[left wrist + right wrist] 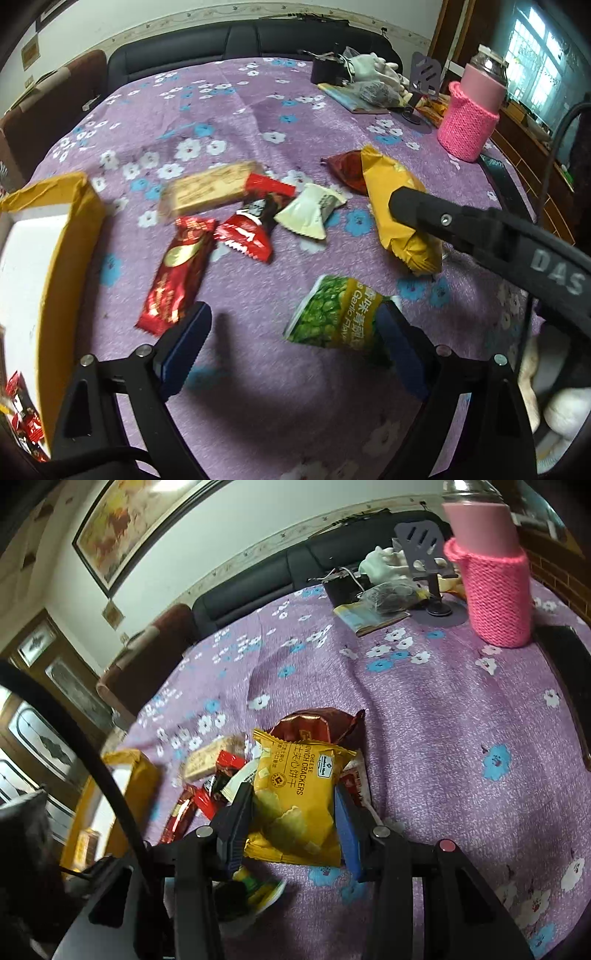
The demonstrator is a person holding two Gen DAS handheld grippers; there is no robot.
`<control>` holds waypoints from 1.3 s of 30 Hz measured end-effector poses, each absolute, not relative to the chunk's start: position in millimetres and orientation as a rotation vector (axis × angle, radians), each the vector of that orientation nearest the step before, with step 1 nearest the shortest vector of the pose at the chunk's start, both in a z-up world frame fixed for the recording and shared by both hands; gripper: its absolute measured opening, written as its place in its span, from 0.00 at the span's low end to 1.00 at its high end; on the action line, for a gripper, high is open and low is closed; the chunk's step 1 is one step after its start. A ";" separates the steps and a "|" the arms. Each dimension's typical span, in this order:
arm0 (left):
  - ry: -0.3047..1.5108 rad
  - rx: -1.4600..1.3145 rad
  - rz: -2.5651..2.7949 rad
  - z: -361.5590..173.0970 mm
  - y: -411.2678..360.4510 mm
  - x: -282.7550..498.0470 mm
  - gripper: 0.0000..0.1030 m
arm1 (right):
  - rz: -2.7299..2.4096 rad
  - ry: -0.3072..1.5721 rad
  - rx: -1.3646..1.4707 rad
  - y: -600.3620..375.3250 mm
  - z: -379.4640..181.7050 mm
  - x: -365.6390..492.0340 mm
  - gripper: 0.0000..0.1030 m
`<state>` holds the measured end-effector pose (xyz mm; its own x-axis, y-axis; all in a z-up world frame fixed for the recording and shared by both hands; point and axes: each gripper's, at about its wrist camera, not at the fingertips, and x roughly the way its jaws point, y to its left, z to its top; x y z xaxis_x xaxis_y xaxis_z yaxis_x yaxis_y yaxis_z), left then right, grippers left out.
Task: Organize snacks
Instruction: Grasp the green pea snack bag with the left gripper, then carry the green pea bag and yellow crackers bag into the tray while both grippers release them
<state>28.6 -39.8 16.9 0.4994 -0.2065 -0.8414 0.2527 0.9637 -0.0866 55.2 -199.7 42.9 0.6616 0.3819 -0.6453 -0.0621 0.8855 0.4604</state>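
Note:
My right gripper (291,812) is shut on a yellow cheese cracker pack (295,805), held just above the purple cloth; the pack also shows in the left wrist view (399,214) with a right finger (424,210) across it. My left gripper (295,332) is open and empty, low over the cloth, its right finger at the edge of a green garlic pea pack (332,314). Red wrappers (177,273), a beige bar (207,188), a white pack (310,214) and a dark red pack (347,170) lie scattered. A yellow box (62,258) stands at the left.
A pink knitted bottle (469,122) stands at the right, with a phone stand (421,88), a booklet and bags behind it. A black phone (569,672) lies by the right table edge. A dark sofa runs behind the table.

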 end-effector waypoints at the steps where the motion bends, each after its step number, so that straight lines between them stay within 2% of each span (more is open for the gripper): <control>1: 1.004 0.061 -0.279 16.1 -42.8 29.0 0.89 | 0.261 0.812 0.430 -201.0 43.6 55.0 0.42; 3: 0.988 0.085 -0.278 16.7 -46.8 27.8 0.87 | 0.264 0.805 0.438 -202.4 45.1 53.9 0.42; 4: 0.984 0.085 -0.289 17.4 -47.8 27.2 0.73 | 0.265 0.802 0.437 -202.3 46.2 53.4 0.42; 5: 0.980 0.068 -0.329 18.8 -48.3 26.1 0.52 | 0.267 0.798 0.435 -202.3 47.0 53.0 0.42; 8: 0.957 0.077 -0.367 26.4 -51.8 21.5 0.32 | 0.260 0.783 0.429 -201.4 49.7 50.7 0.42; 11: 0.935 0.072 -0.385 35.9 -49.7 16.8 0.25 | 0.251 0.767 0.423 -202.4 52.3 48.3 0.42; 19: 0.936 0.015 -0.433 42.6 -36.5 5.9 0.19 | 0.261 0.735 0.437 -205.2 57.4 42.8 0.42; 22: 0.918 -0.003 -0.444 50.3 -32.6 -1.6 0.08 | 0.263 0.731 0.443 -205.9 57.5 42.5 0.42; 27: 0.894 0.030 -0.485 56.4 -35.2 -9.1 0.10 | 0.272 0.734 0.450 -206.0 57.4 42.2 0.42; 28: 0.889 0.051 -0.480 55.6 -36.4 -8.9 0.20 | 0.271 0.734 0.450 -206.0 57.4 42.2 0.42; 29: 0.892 0.070 -0.471 53.6 -38.1 -7.0 0.38 | 0.271 0.735 0.450 -206.3 57.5 42.3 0.42; 30: 0.898 0.080 -0.460 51.2 -39.4 -4.5 0.49 | 0.272 0.736 0.452 -206.7 57.3 42.7 0.42; 31: 0.898 0.080 -0.454 49.4 -39.8 -2.6 0.70 | 0.273 0.737 0.454 -207.1 57.4 43.0 0.42; 32: 0.895 0.083 -0.448 47.2 -40.9 -0.9 0.77 | 0.274 0.737 0.455 -207.6 57.6 42.9 0.42; 33: 0.887 0.099 -0.432 43.8 -44.5 1.2 0.80 | 0.274 0.736 0.456 -208.0 57.9 42.8 0.42; 35: 0.904 0.144 -0.421 34.8 -54.7 5.8 0.81 | 0.274 0.735 0.459 -208.8 58.0 42.6 0.42; 39: 0.943 0.268 -0.404 11.0 -75.7 8.1 0.80 | 0.274 0.741 0.468 -210.3 56.3 43.1 0.42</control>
<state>8.1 -75.7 11.0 0.5217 -0.2174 -0.8250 0.4473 0.8931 0.0475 43.1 -210.3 56.3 0.7091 0.3987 -0.5816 -0.0755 0.8630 0.4996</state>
